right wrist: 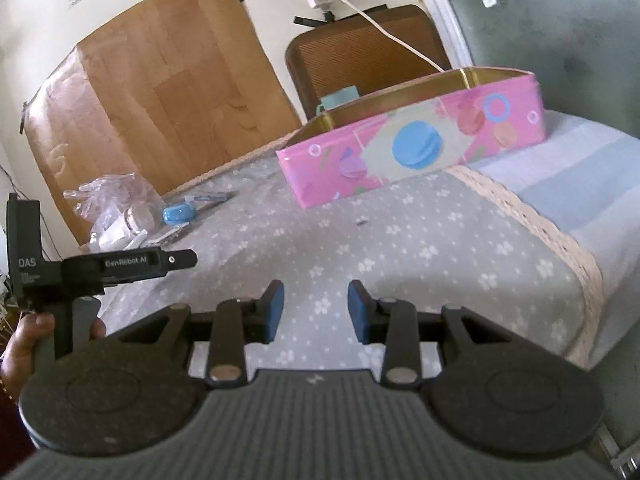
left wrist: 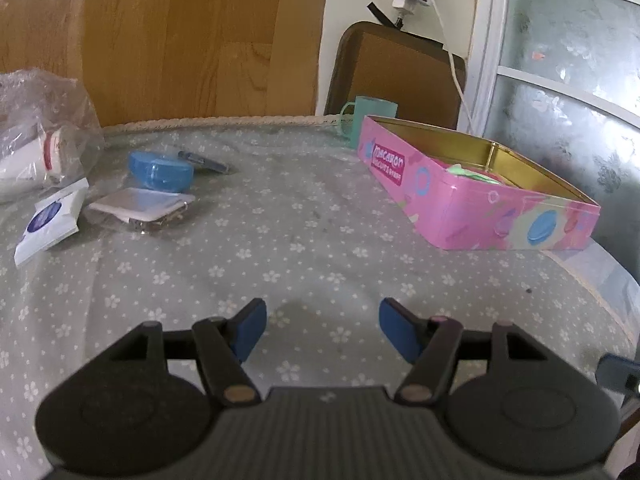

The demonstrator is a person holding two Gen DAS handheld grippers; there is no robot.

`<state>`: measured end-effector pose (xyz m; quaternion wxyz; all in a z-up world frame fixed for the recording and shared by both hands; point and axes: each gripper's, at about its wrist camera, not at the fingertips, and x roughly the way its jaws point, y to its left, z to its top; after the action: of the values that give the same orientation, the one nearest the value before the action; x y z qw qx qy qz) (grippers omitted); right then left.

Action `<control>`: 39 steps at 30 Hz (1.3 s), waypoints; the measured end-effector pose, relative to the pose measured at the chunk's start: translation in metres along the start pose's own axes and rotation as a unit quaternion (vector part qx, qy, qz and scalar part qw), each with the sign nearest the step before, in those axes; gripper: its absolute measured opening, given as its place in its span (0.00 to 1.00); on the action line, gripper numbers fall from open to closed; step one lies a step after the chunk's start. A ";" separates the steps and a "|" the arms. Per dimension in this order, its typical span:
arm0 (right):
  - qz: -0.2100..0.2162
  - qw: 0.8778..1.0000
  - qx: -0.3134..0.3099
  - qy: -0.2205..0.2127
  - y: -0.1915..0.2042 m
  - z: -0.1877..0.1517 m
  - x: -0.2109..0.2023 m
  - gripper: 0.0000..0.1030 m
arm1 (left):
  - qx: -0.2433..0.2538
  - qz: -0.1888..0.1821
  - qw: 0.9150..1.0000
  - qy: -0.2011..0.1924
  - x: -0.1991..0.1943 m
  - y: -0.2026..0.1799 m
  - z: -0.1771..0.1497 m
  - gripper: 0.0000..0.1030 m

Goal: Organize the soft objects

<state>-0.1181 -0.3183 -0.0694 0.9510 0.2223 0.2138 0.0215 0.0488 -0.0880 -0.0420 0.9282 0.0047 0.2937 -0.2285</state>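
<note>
On floral cloth [left wrist: 304, 240]: one pink tin [left wrist: 472, 200] (lidless), one blue case [left wrist: 160, 170].

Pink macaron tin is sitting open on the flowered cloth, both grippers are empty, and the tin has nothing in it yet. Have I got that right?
Not quite: the pink macaron tin is not empty. The left wrist view shows green and pink items already lying inside it. The rest holds: the tin sits open on the flowered cloth, and the left gripper and right gripper hold nothing.
</note>
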 end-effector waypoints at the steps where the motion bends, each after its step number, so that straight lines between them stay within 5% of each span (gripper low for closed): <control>1: -0.005 1.000 0.003 0.001 -0.001 -0.002 -0.001 0.38 | -0.003 0.000 1.000 0.000 0.000 0.001 0.000 0.62; 39: -0.014 1.000 0.006 -0.006 -0.003 -0.004 -0.004 0.39 | -0.022 -0.008 1.000 0.011 0.004 0.005 -0.001 0.65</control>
<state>-0.1238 -0.3203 -0.0724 0.9511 0.2254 0.2112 0.0052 0.0529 -0.0849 -0.0456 0.9229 -0.0153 0.3086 -0.2296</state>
